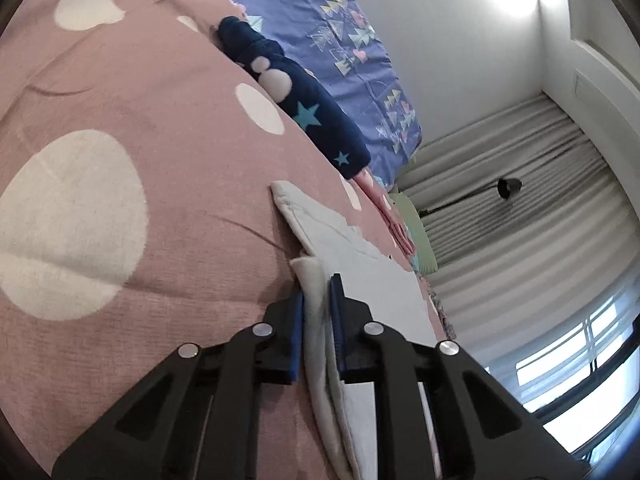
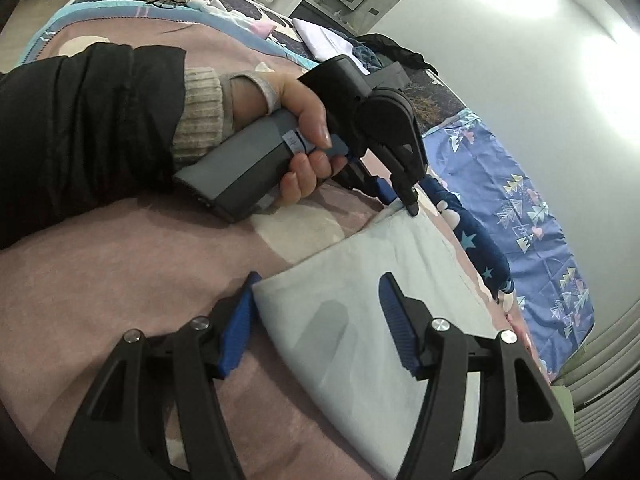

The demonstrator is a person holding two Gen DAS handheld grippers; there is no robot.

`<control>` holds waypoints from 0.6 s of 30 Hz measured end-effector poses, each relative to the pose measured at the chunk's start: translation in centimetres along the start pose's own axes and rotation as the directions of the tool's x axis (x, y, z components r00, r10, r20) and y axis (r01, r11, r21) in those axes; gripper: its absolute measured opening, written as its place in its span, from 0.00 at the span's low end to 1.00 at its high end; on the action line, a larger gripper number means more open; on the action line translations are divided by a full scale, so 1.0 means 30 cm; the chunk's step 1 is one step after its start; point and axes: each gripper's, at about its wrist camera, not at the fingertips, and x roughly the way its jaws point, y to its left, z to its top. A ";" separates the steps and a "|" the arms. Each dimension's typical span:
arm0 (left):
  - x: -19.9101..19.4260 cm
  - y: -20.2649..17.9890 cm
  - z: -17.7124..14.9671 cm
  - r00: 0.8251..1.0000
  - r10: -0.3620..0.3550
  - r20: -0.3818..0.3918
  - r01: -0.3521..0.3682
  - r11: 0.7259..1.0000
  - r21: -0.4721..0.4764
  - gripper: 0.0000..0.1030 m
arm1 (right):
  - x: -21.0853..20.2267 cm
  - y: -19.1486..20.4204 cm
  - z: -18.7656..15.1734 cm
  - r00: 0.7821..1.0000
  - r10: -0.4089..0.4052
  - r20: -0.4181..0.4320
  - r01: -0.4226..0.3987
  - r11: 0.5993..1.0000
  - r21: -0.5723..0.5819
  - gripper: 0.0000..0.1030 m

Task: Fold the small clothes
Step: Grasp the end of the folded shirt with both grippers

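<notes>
A small pale grey-white garment (image 1: 340, 248) lies flat on a pink bedspread with white spots (image 1: 140, 160). My left gripper (image 1: 318, 300) is shut on a folded edge of this garment. In the right wrist view the same garment (image 2: 360, 292) spreads between my right gripper's fingers. My right gripper (image 2: 316, 312) is open, its jaws straddling the garment's near corner, low over the bed. The left gripper (image 2: 404, 200), held in a hand, pinches the garment's far corner.
A navy garment with stars and white dots (image 1: 304, 108) lies beyond the pale one. A blue patterned sheet (image 1: 344, 40) lies further off. Grey curtains (image 1: 520, 200), a black lamp (image 1: 508, 188) and a window (image 1: 580, 320) stand at the right. More clothes (image 2: 332, 40) lie at the bed's far end.
</notes>
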 end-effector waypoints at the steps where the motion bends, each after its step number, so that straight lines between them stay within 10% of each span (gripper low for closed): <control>1: 0.008 -0.009 -0.004 1.000 0.005 -0.007 -0.005 1.000 0.012 0.13 | 0.007 -0.003 0.002 1.000 0.000 -0.003 0.000 1.000 0.001 0.48; 3: 0.009 -0.018 -0.006 0.999 0.036 0.006 -0.036 0.999 0.018 0.06 | 0.033 0.003 0.004 0.999 0.003 -0.033 -0.004 1.000 -0.013 0.08; 9: -0.086 -0.036 0.004 0.990 0.034 0.134 -0.041 0.998 0.052 0.02 | -0.064 -0.004 0.015 0.996 0.083 0.027 -0.084 0.995 0.048 0.04; 18: -0.082 0.012 0.008 0.991 0.050 0.127 -0.049 0.999 -0.010 0.02 | -0.087 -0.030 -0.001 0.993 0.104 0.047 -0.108 0.989 0.099 0.04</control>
